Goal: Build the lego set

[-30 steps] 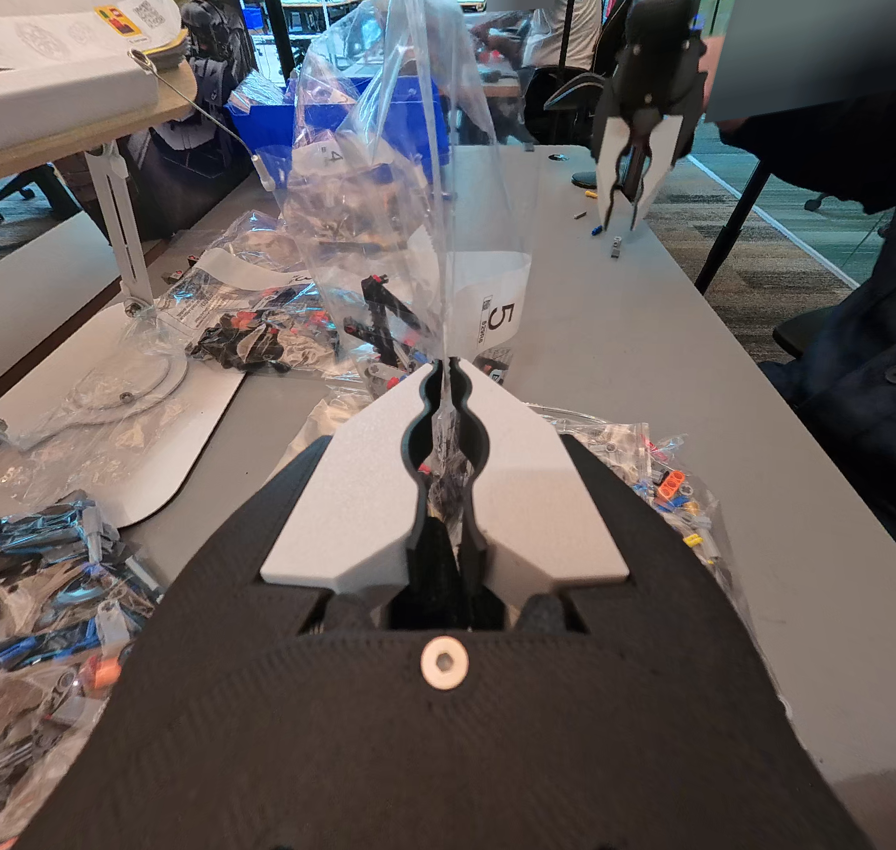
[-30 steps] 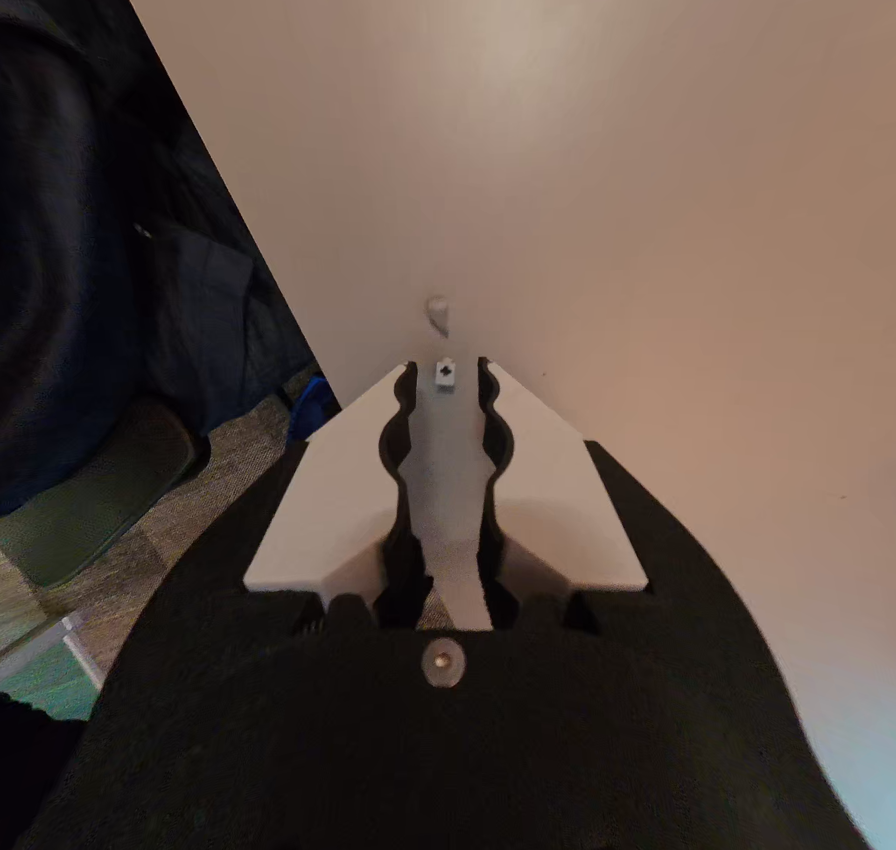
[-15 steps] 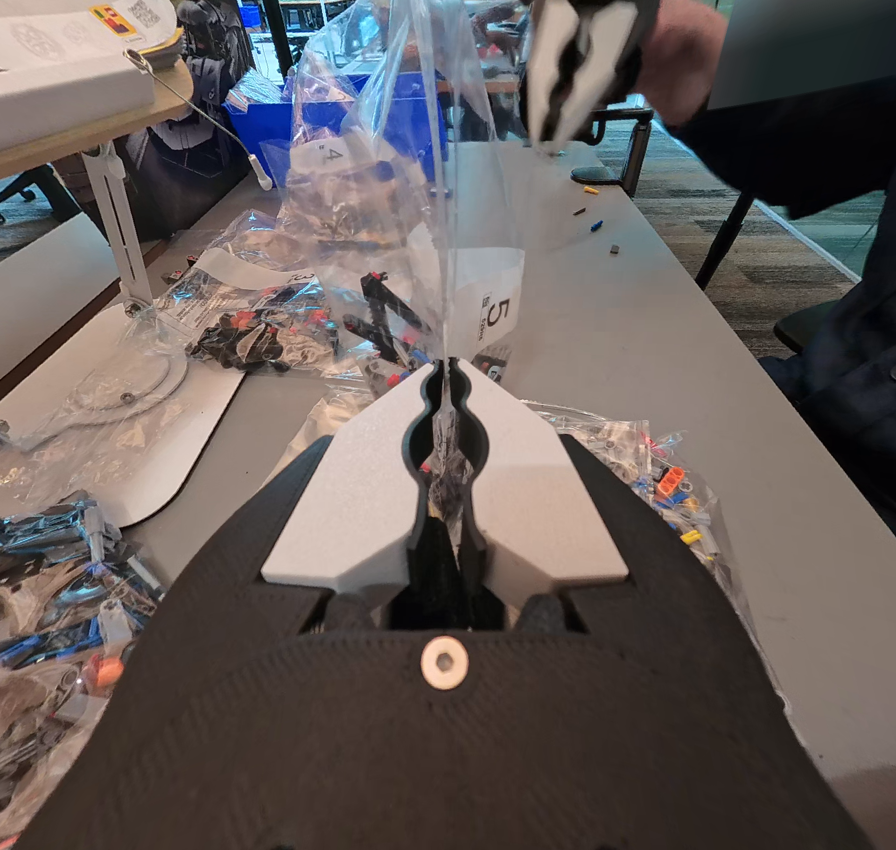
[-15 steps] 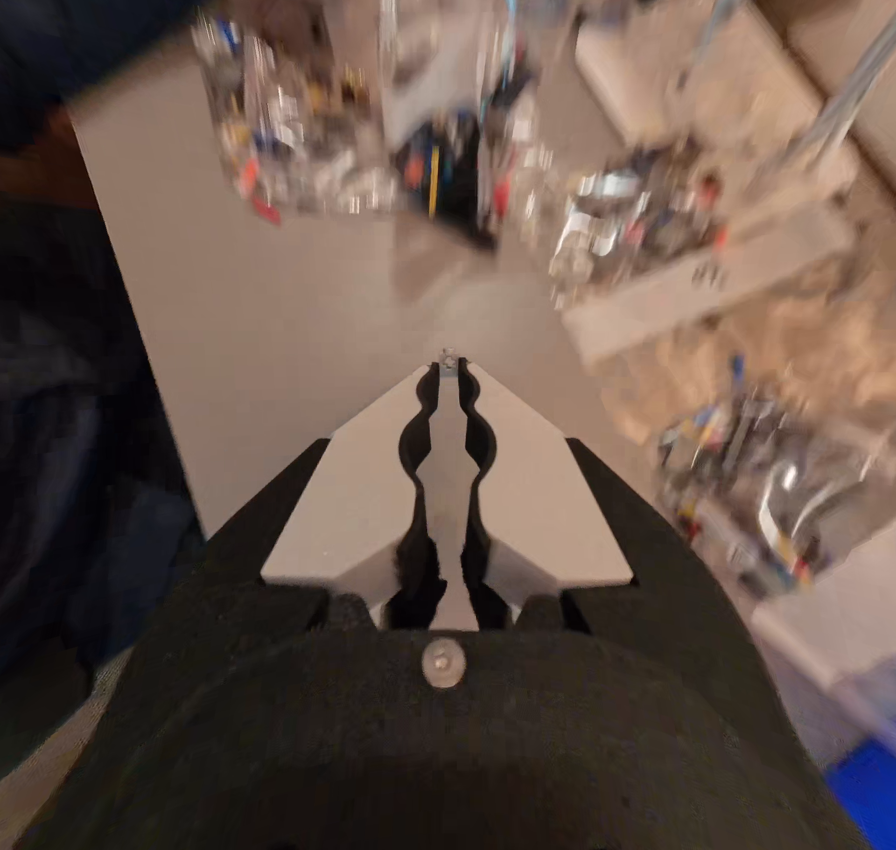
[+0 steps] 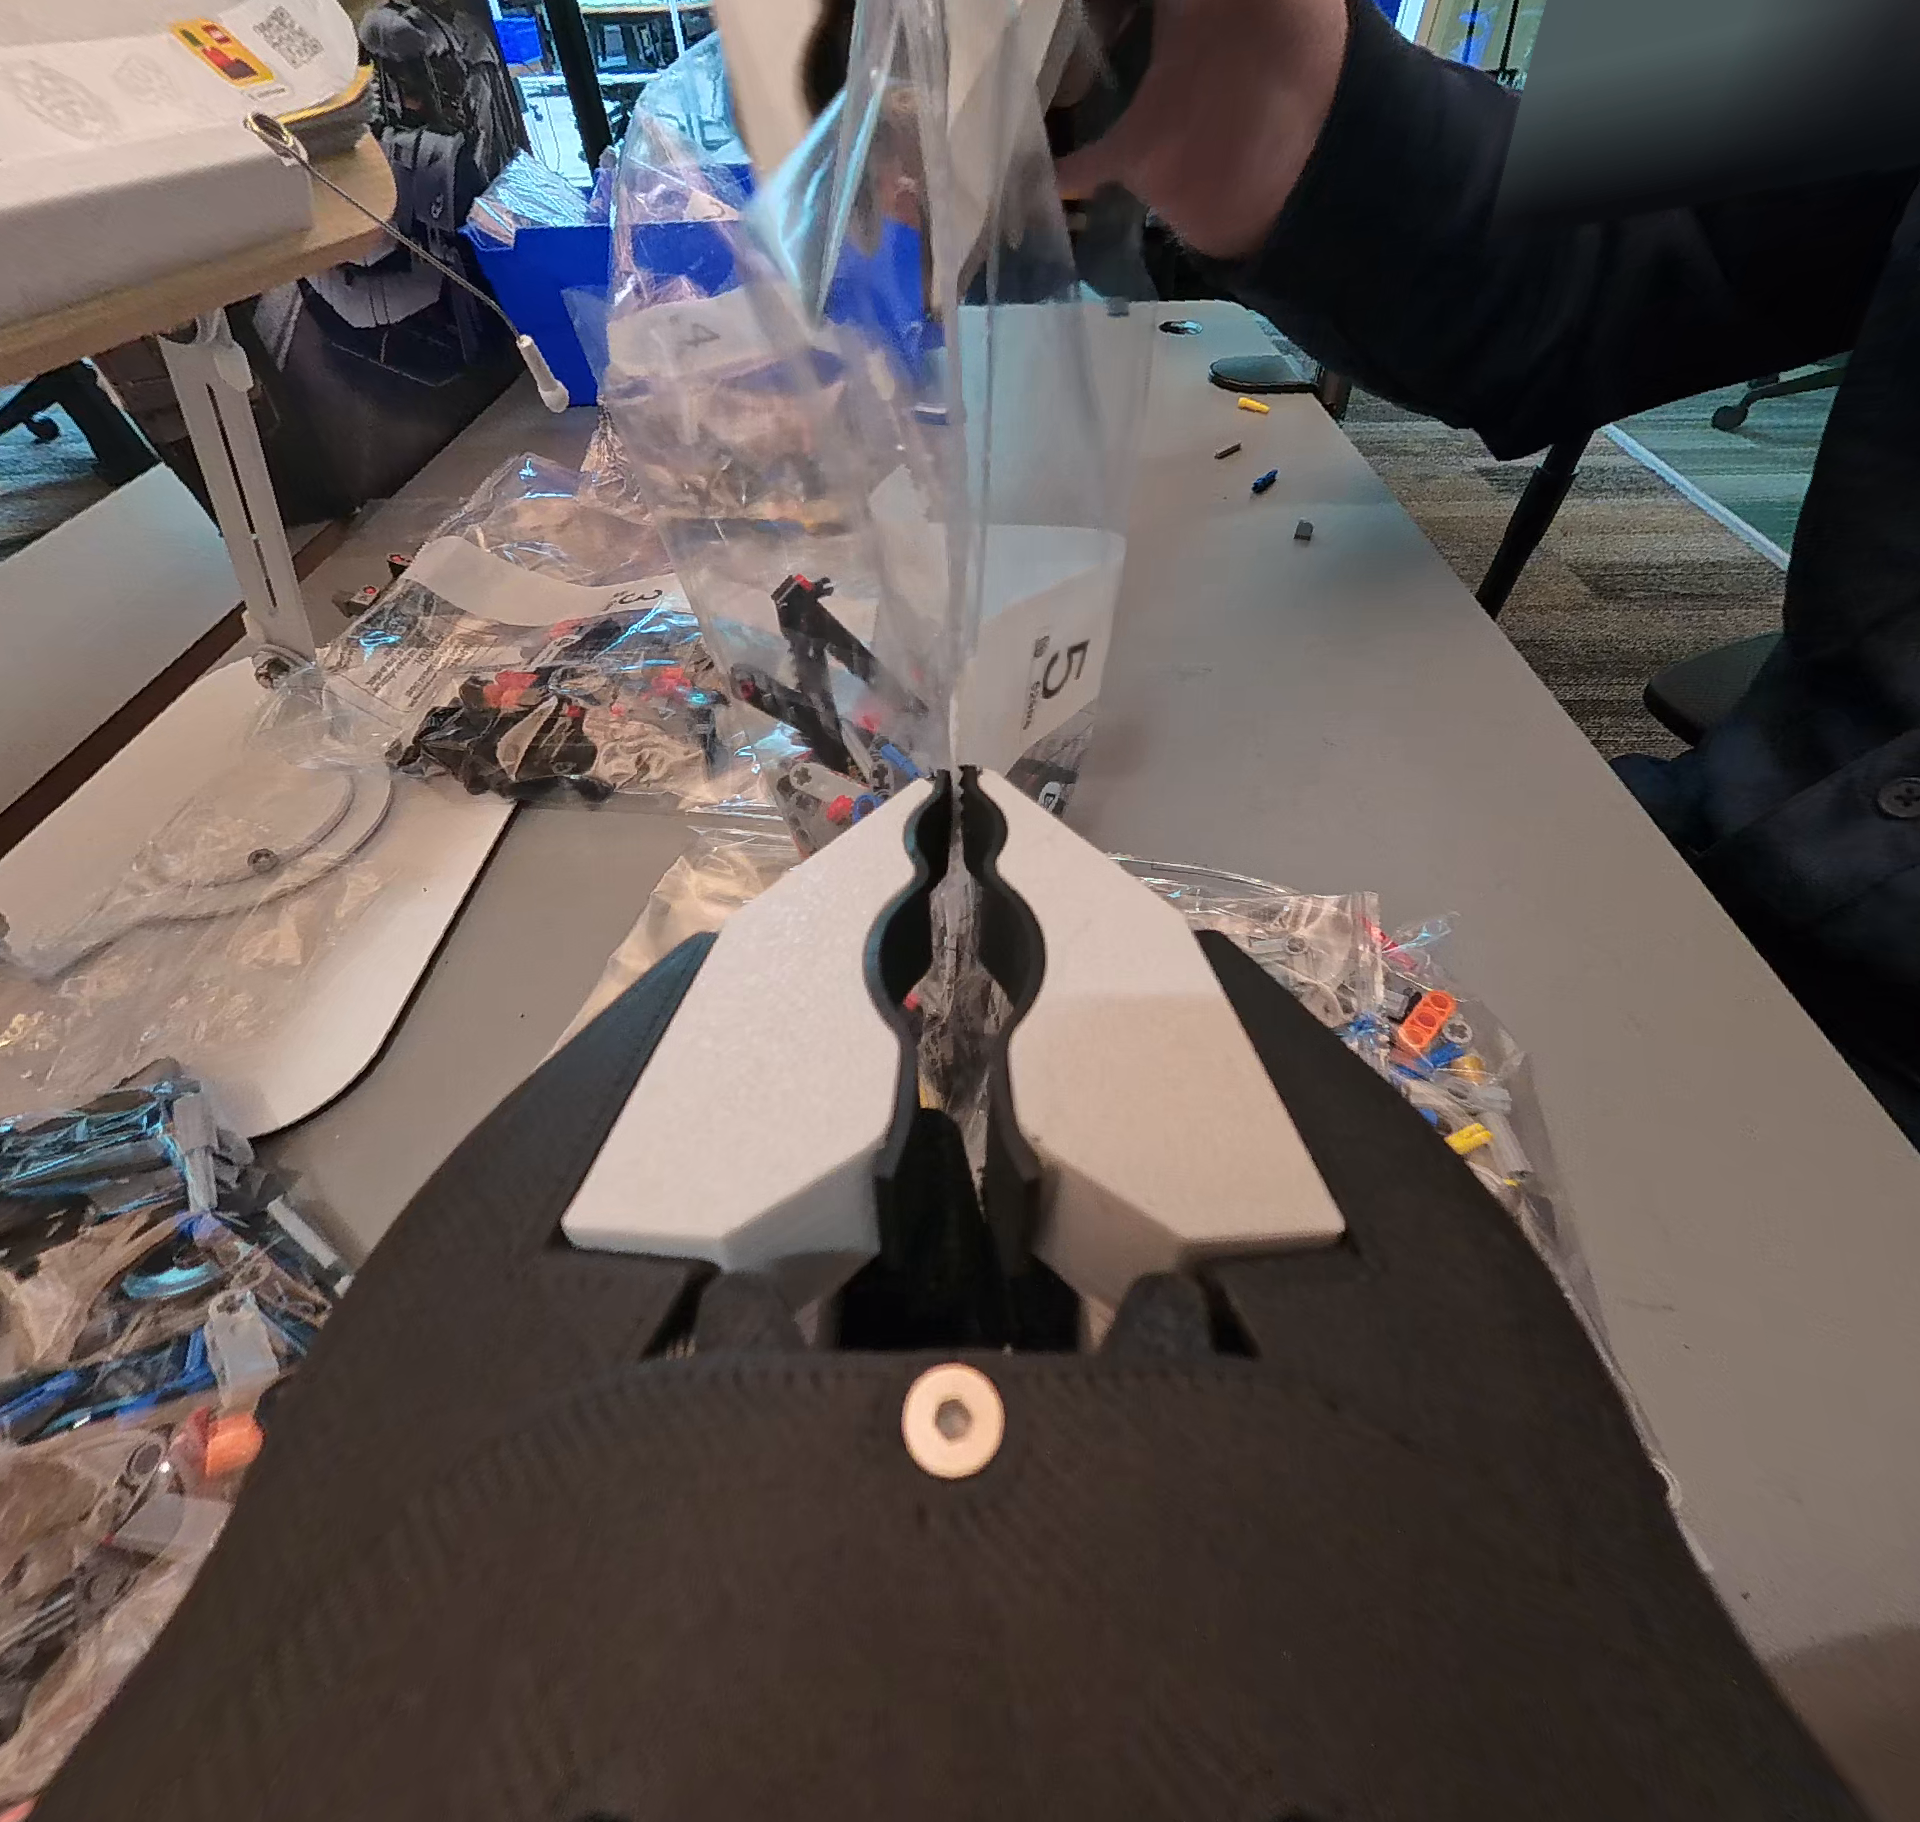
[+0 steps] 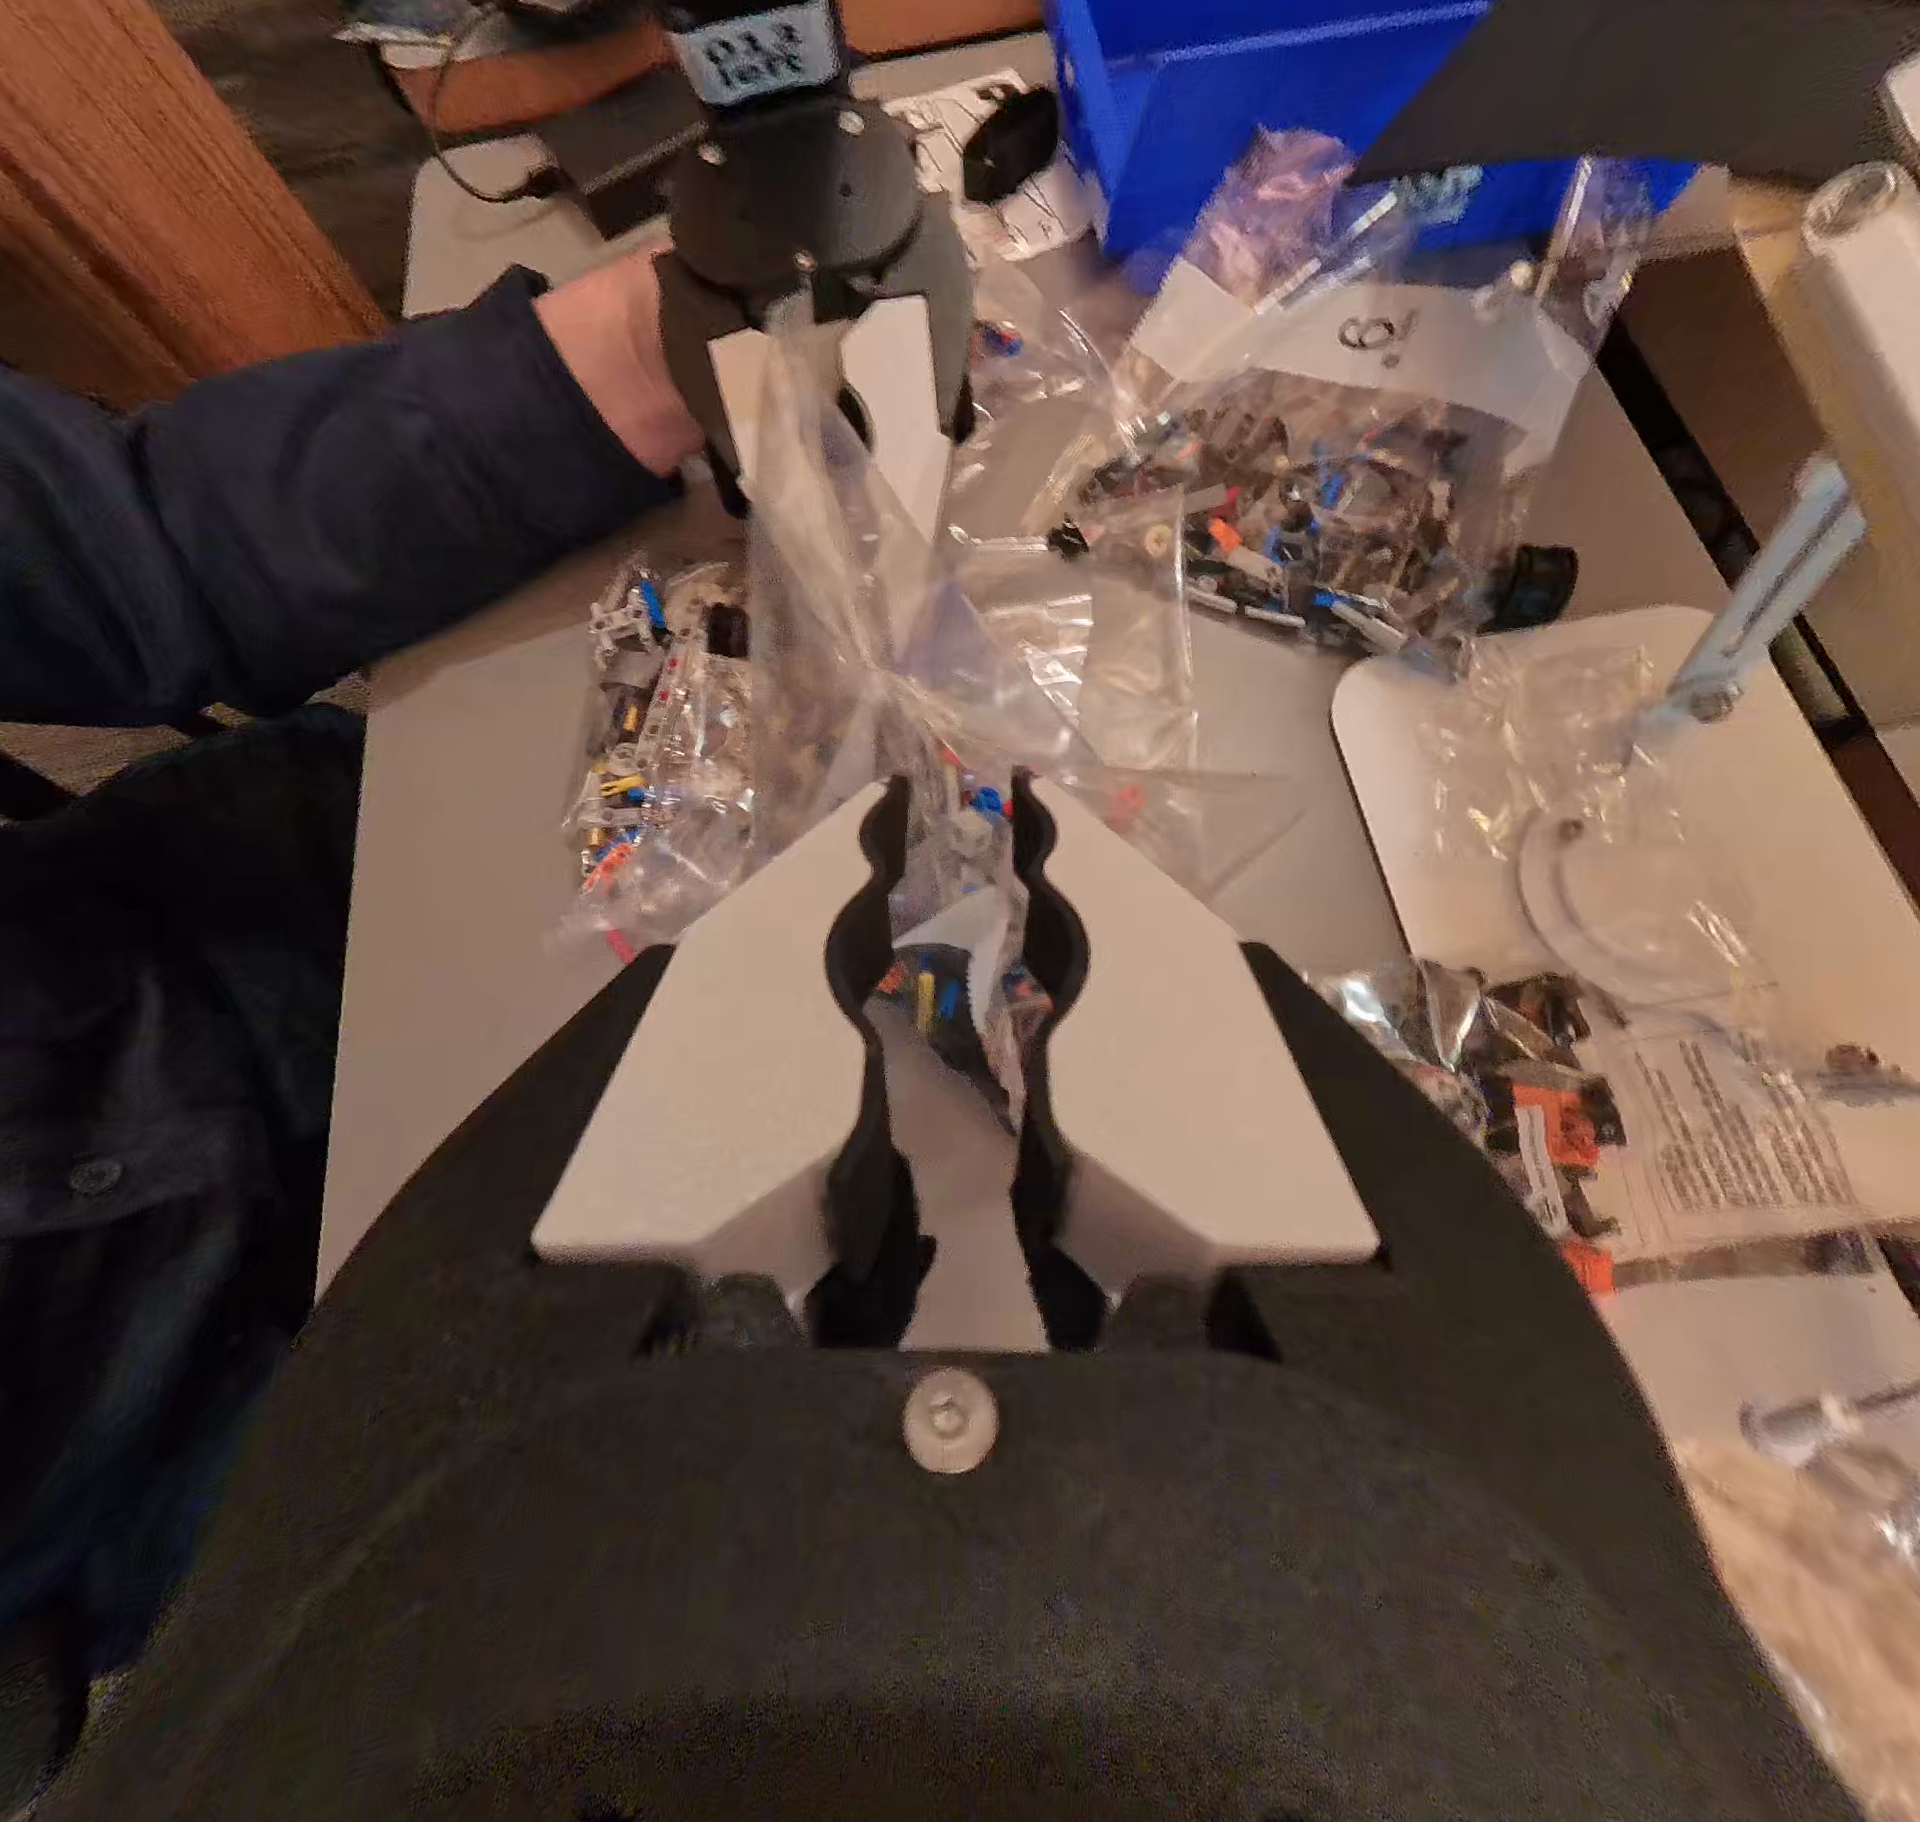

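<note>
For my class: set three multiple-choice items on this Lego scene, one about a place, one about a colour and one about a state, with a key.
1. Where do the small loose pieces lie?
A) on the bare table
B) on the floor
C) on a chair

2. What colour is the big bin?
A) red
B) blue
C) green

3. How is the left claw?
A) wide open and empty
B) shut on a clear bag
C) shut on a booklet

Key:
1 A, the loose pieces sit apart on the grey table top.
2 B, the bin's walls are plainly blue.
3 B, the left claw's fingers pinch the clear bag, which rises above them.
</note>
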`<state>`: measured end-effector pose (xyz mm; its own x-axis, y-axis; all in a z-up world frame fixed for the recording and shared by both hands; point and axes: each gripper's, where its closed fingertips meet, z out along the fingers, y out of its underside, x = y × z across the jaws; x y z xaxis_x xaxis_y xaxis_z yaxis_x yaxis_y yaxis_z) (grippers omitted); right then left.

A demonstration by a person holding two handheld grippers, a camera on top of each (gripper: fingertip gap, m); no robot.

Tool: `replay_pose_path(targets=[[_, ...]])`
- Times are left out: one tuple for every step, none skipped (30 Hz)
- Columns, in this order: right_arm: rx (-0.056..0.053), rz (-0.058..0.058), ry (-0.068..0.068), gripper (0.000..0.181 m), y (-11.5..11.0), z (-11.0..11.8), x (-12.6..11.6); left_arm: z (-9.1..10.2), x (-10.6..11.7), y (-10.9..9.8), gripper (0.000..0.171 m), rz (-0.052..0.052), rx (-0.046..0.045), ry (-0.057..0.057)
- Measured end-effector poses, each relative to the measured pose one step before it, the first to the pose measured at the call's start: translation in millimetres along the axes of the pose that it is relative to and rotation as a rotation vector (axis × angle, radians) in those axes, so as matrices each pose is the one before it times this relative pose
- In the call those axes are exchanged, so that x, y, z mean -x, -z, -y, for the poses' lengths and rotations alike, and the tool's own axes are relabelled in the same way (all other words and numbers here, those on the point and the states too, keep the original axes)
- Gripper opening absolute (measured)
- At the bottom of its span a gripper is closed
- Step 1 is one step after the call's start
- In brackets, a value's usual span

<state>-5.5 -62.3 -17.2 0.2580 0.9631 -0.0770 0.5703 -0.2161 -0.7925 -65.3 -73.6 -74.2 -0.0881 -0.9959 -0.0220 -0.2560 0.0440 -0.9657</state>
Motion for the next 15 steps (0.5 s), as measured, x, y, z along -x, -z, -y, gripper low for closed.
replay_pose_path(targets=[[0.0043,-0.0212,-0.0154,0.021,2.38,-1.76,-3.62,-0.03,-0.03,-0.07,0.000,0.0003,0.00044,-0.0003],[-0.0134,-0.0072,-0.0017,0.020,6.33,-0.64,-0.05,0.17,-0.24,-0.11,0.000,-0.0007,0.00060,-0.0005],[-0.0189,-0.0086,-0.0050,0.019,9.14,-1.06,0.46,-0.04,0.02,-0.15,0.000,0.0005,0.00070,-0.0005],[-0.0068,-0.0321,-0.0153,0.018,11.26,-3.80,-2.33,0.05,0.22,-0.01,0.000,0.0003,-0.00045,0.0018],[0.0116,-0.0388,-0.0023,0.019,12.12,-7.98,-1.61,-0.13,0.25,-0.06,0.000,0.0002,-0.00057,0.0025],[0.0241,-0.0369,0.0109,0.020,12.57,-11.96,0.19,0.05,0.29,0.08,0.000,0.0006,-0.00060,0.0013],[0.0282,-0.0272,0.0097,0.020,12.20,-15.04,2.41,-0.09,0.21,-0.02,0.000,0.0007,-0.00014,0.0013],[0.0410,-0.0109,0.0071,0.021,10.85,-18.89,5.69,-0.06,0.09,-0.10,0.000,-0.0006,-0.00102,0.0018],[0.0557,-0.0022,0.0073,0.022,8.71,-23.18,8.05,-0.01,0.14,-0.14,0.001,-0.0004,-0.00053,0.0015],[0.0505,-0.0154,-0.0003,0.022,6.61,-23.92,6.60,-0.06,-0.09,-0.30,0.001,-0.0007,0.00027,0.0002],[0.0500,-0.0055,-0.0039,0.022,4.39,-24.59,8.59,0.06,-0.24,-0.29,0.001,-0.0010,0.00018,-0.0010],[0.0477,0.0127,0.0018,0.022,2.22,-24.87,12.13,-0.03,-0.03,-0.39,0.001,-0.0003,0.00023,0.0004],[0.0328,0.0100,-0.0078,0.020,0.33,-22.42,11.50,-0.11,0.13,-0.35,0.001,0.0003,0.00077,0.0005],[0.0301,0.0131,-0.0214,0.020,-1.26,-20.85,11.18,-0.12,0.03,-0.26,0.001,0.0003,0.00075,0.0004],[0.0391,0.0189,-0.0122,0.021,-2.90,-21.15,12.06,-0.06,0.04,-0.29,0.001,0.0004,0.00033,0.0007]])
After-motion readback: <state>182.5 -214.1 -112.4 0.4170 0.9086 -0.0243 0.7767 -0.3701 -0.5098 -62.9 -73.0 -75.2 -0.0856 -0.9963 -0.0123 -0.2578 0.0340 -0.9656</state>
